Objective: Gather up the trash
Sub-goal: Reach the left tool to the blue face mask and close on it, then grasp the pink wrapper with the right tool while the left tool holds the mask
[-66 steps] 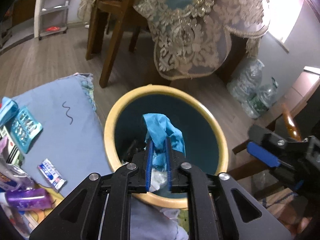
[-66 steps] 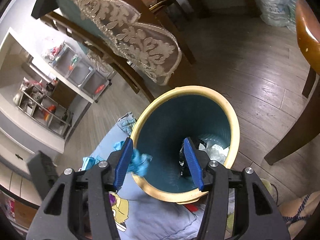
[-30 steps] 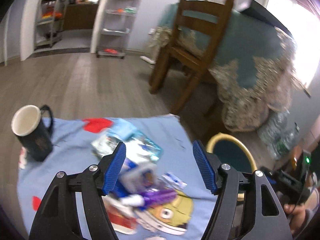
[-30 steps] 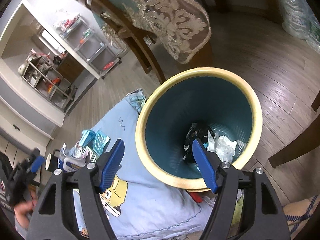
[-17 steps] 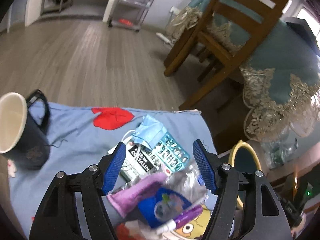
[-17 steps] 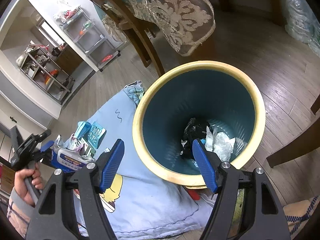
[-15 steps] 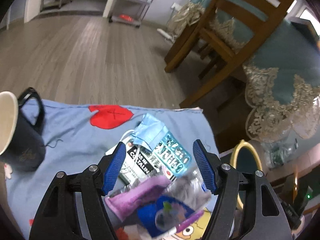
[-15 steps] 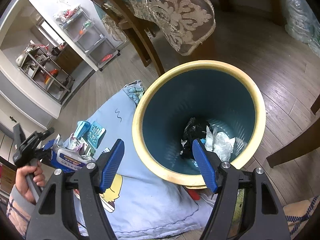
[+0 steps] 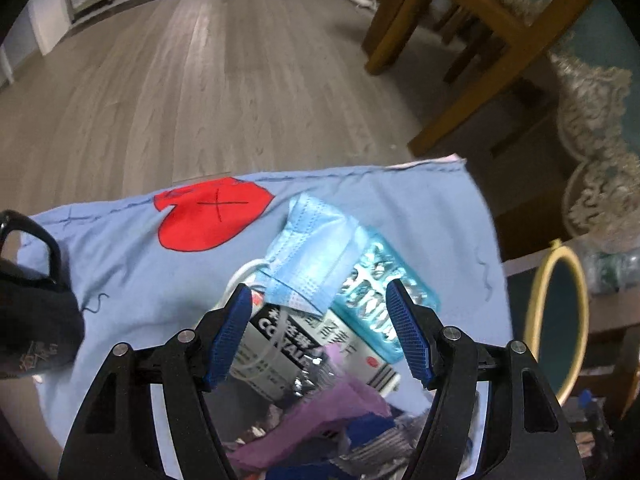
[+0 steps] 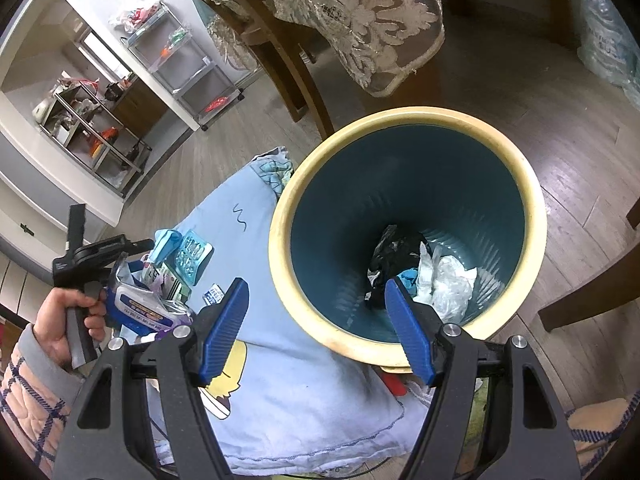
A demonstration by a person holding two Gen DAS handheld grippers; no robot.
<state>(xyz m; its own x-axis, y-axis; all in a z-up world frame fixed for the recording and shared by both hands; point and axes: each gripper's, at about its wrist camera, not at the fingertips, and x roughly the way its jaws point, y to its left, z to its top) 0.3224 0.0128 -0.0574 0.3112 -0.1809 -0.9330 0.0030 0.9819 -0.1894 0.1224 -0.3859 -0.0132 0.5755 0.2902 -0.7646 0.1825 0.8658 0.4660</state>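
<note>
My left gripper (image 9: pixel 320 326) is open and empty, low over a pile of trash on a blue cloth (image 9: pixel 120 272). A light blue face mask (image 9: pixel 308 256) lies at the pile's far side, partly over a teal blister pack (image 9: pixel 380 300) and a black and white box (image 9: pixel 304 344). A purple wrapper (image 9: pixel 320 428) lies nearer, between the fingers. My right gripper (image 10: pixel 318 328) is open and empty over the near rim of a yellow-rimmed teal bin (image 10: pixel 532 200). The bin holds black, white and blue trash (image 10: pixel 416 268). The left gripper also shows in the right wrist view (image 10: pixel 120 256).
A black mug (image 9: pixel 32 320) stands at the cloth's left edge. The bin also shows in the left wrist view (image 9: pixel 536 304), right of the cloth. A wooden chair (image 9: pixel 460 48) and a lace-draped table (image 10: pixel 360 12) stand beyond. Metal shelves (image 10: pixel 188 56) stand far left.
My left gripper let go of the blue rag into the bin, opened, swung left to the pile and came down close over it. My right gripper stayed open over the bin.
</note>
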